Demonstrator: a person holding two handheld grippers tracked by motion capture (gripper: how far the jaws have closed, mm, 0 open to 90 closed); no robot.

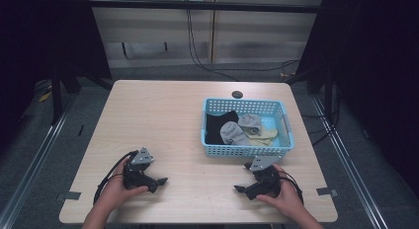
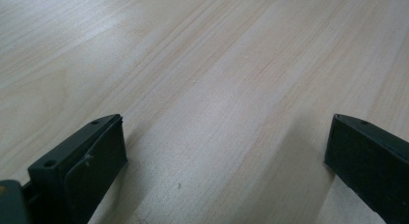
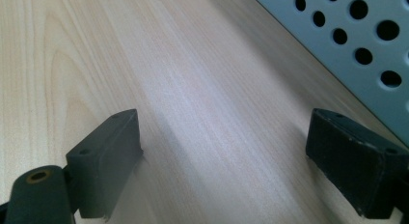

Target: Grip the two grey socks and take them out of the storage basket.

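the high view is dim at its edges: dark curtains on both sides swallow the light, while the table [image 1: 163, 125] is evenly lit from above, with only short soft shadows under the basket [image 1: 247, 149]. the picture is soft and slightly grainy. in the left gripper view a pale glare washes the wood at upper left, and the near jaws are blurred. in the right gripper view the basket wall [image 3: 347, 45] is out of focus.
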